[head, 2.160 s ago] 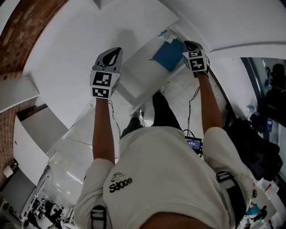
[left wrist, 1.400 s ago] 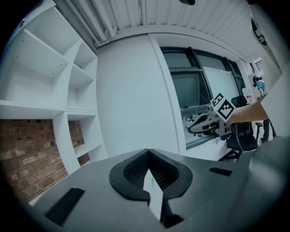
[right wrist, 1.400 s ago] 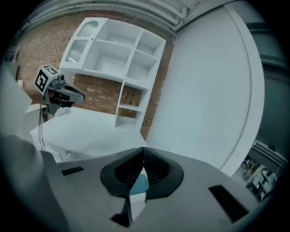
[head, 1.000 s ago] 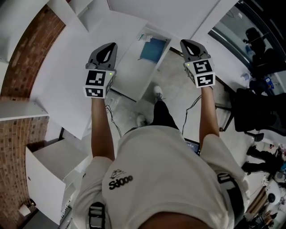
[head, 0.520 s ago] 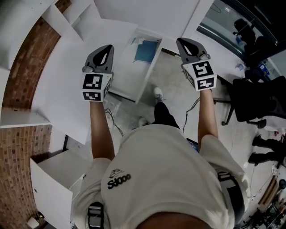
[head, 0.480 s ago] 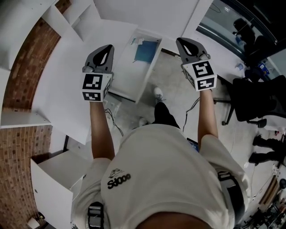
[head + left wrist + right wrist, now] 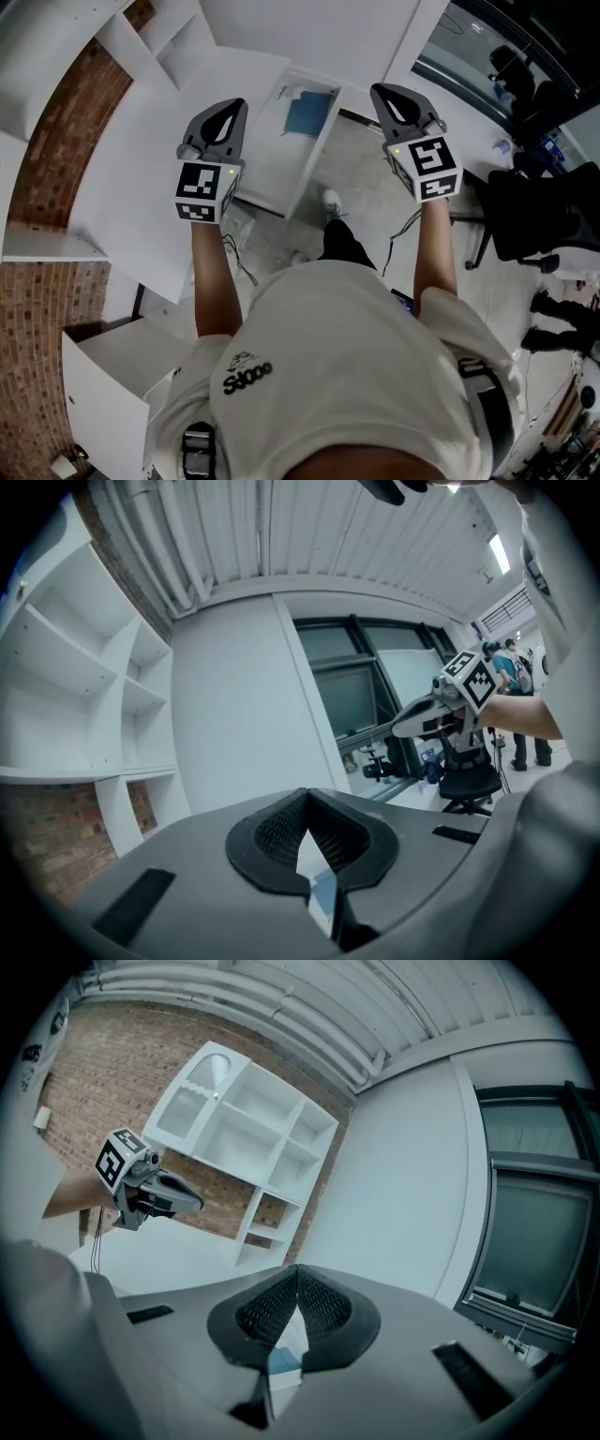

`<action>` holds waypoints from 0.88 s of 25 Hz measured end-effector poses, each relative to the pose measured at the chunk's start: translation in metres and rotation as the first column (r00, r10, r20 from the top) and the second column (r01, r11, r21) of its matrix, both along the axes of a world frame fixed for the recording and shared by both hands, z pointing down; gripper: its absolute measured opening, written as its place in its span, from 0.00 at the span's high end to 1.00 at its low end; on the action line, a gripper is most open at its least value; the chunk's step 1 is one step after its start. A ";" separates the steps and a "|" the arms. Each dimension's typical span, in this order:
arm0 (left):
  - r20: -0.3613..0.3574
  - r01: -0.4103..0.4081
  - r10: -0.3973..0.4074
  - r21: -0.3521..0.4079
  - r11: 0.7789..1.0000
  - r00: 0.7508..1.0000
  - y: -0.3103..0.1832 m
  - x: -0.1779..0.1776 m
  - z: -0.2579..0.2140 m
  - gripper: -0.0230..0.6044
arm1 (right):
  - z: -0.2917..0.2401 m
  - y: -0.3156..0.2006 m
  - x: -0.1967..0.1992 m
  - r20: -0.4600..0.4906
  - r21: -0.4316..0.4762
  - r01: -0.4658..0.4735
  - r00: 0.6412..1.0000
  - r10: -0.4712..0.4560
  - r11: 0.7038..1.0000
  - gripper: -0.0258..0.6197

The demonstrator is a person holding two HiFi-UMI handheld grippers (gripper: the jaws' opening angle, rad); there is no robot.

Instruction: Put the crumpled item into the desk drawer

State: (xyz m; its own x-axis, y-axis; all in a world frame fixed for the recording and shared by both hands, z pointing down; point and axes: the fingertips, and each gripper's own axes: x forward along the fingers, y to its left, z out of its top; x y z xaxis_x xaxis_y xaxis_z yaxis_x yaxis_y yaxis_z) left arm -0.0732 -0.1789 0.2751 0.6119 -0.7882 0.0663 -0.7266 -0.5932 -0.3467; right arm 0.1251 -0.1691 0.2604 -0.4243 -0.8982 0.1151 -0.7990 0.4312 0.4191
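The white desk drawer [image 7: 277, 155] stands pulled open below and between my two grippers in the head view. A flat blue item [image 7: 307, 114] lies in it, with a small pale crumpled item [image 7: 290, 92] at its far corner. My left gripper [image 7: 233, 104] hangs over the desk top just left of the drawer, shut and holding nothing. My right gripper [image 7: 381, 90] is over the floor to the drawer's right, also shut and holding nothing. Each gripper view shows its own jaw tips meeting, left gripper [image 7: 305, 795], right gripper [image 7: 297, 1269], and the other gripper across from it.
The white desk top [image 7: 131, 178] runs along the left, with white shelves [image 7: 246, 1121] on a brick wall [image 7: 42, 159] behind. A black office chair [image 7: 530, 220] stands at the right. Cables trail on the floor by the person's legs.
The drawer has drawn away from both grippers and looks smaller in the head view. Both grippers stay shut; in the last half second they dropped slightly in the picture.
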 end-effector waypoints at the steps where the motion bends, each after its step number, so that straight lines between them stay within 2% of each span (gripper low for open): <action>1: 0.001 0.001 -0.001 -0.005 1.000 1.000 0.001 0.000 0.000 0.95 | 0.000 0.000 0.000 -0.005 -0.002 0.001 1.000 -0.001 1.000 0.95; 9: 0.003 0.014 -0.014 -0.004 1.000 1.000 -0.005 -0.001 0.000 0.95 | 0.007 -0.009 -0.004 -0.045 -0.014 0.017 0.999 -0.018 1.000 0.95; 22: 0.004 0.041 -0.041 -0.024 0.999 0.999 -0.025 -0.008 0.012 0.95 | 0.021 -0.036 -0.011 -0.052 -0.042 0.055 0.997 -0.057 0.998 0.95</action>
State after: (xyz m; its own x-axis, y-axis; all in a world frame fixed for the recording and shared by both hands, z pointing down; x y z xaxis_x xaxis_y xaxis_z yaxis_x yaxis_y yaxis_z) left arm -0.0808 -0.2044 0.2871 0.5785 -0.8109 0.0881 -0.7495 -0.5711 -0.3349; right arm 0.1140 -0.2054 0.2810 -0.4658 -0.8675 0.1745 -0.7503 0.4918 0.4417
